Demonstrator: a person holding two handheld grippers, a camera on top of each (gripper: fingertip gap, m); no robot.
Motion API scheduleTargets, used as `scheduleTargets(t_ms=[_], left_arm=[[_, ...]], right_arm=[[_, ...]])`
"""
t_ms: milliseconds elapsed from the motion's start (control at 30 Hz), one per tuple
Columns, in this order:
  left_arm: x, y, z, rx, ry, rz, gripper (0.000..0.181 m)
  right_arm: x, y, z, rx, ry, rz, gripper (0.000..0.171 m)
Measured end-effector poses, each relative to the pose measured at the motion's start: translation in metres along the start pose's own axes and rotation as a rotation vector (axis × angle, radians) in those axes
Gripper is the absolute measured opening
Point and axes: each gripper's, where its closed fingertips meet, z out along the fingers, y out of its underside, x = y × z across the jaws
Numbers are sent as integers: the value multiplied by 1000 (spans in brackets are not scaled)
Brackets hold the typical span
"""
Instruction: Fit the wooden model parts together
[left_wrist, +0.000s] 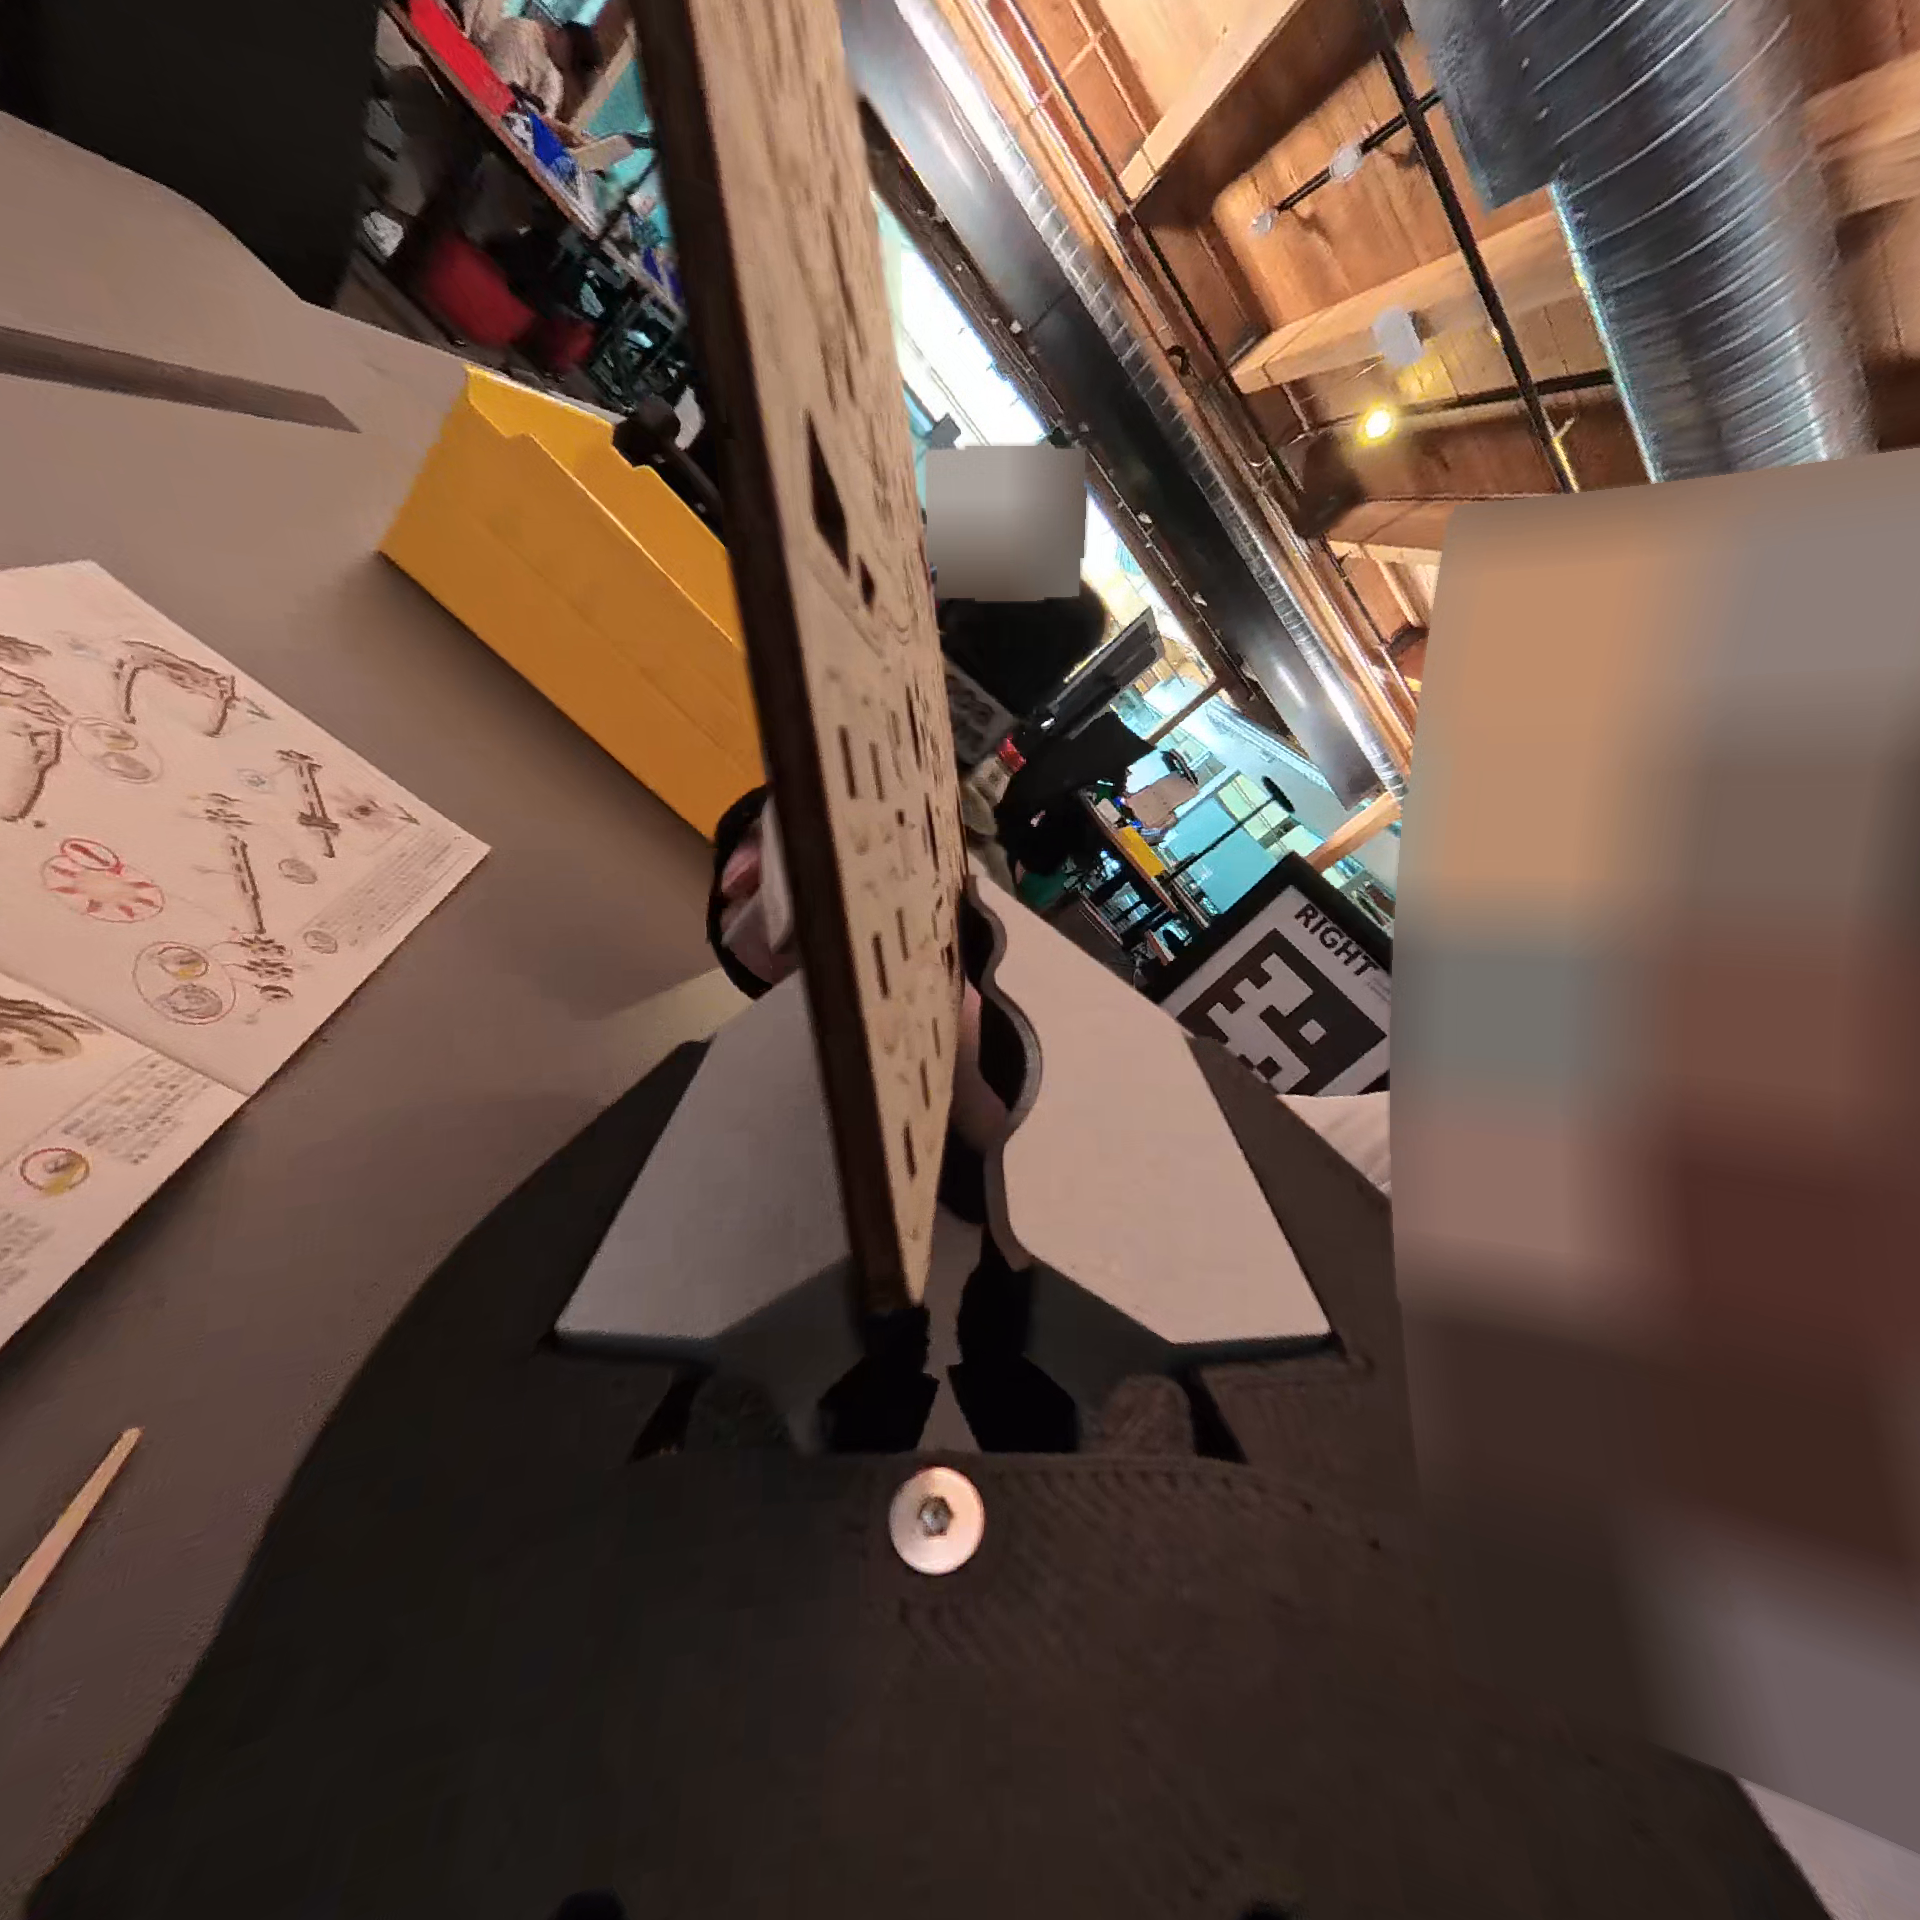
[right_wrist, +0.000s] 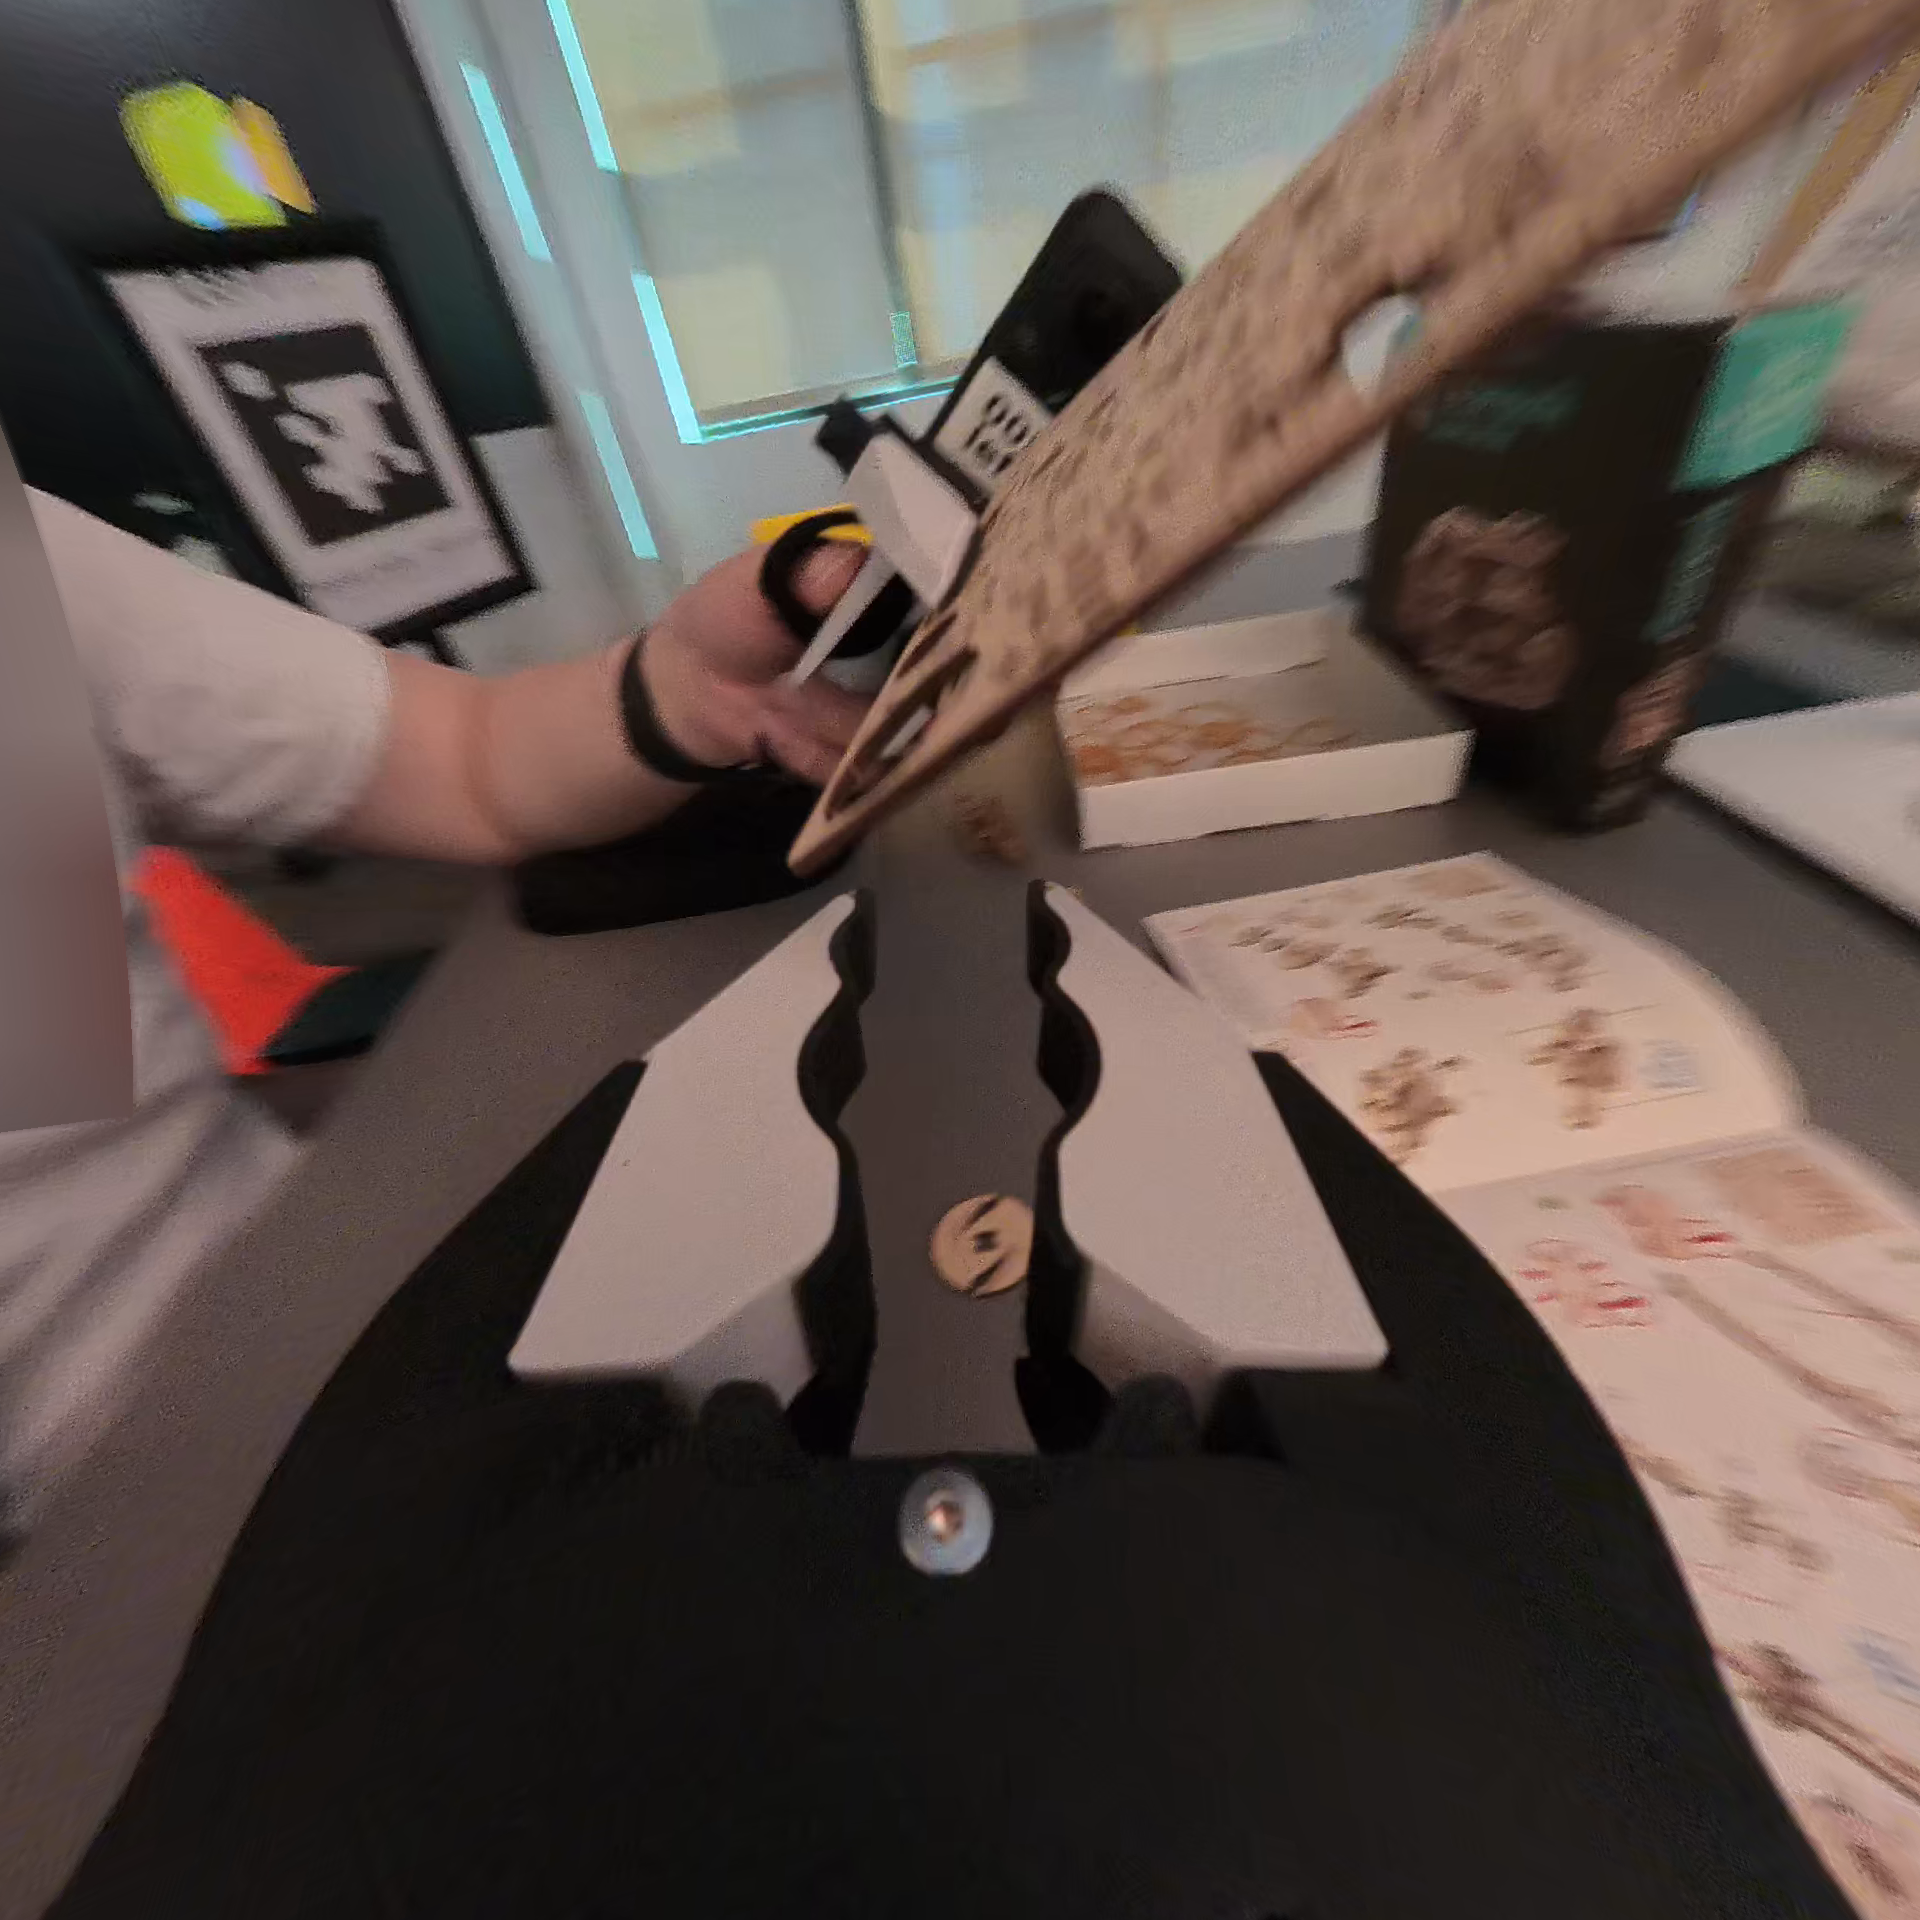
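My left gripper (left_wrist: 883, 966) is shut on a laser-cut wooden parts sheet (left_wrist: 821, 520), which it holds upright and edge-on above the grey table (left_wrist: 416, 1195). In the right wrist view the same sheet (right_wrist: 1247, 416) slants up to the right, held by a hand (right_wrist: 727, 686) on the left gripper. My right gripper (right_wrist: 948, 904) is open and empty, low over the table. A small round wooden disc (right_wrist: 980, 1245) lies on the table between its fingers, touching neither. The sheet's lower corner hangs just beyond the right fingertips.
A printed instruction sheet (left_wrist: 187, 831) lies on the table, also in the right wrist view (right_wrist: 1455, 1018). A yellow bin (left_wrist: 582, 561), a thin wooden stick (left_wrist: 62, 1527), a white tray of parts (right_wrist: 1247, 790), a dark box (right_wrist: 1558, 561) and an orange object (right_wrist: 229, 966) stand around. My hands' fingertips stand some 5 centimetres from each other. From either gripper's tips it is about 15 centimetres to the thin wooden stick (left_wrist: 62, 1527).
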Motion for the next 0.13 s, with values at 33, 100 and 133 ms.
scheduleTargets(t_ms=[33, 100, 133], left_arm=[[-2, 1, 1, 4, -11, 0, 2], [0, -1, 2, 30, 1, -8, 2], [2, -2, 3, 46, 14, -22, 2]], right_arm=[[3, -6, 0, 33, 55, -54, 26], [3, -22, 0, 130, 99, -80, 23], [3, -26, 1, 156, 107, -70, 22]])
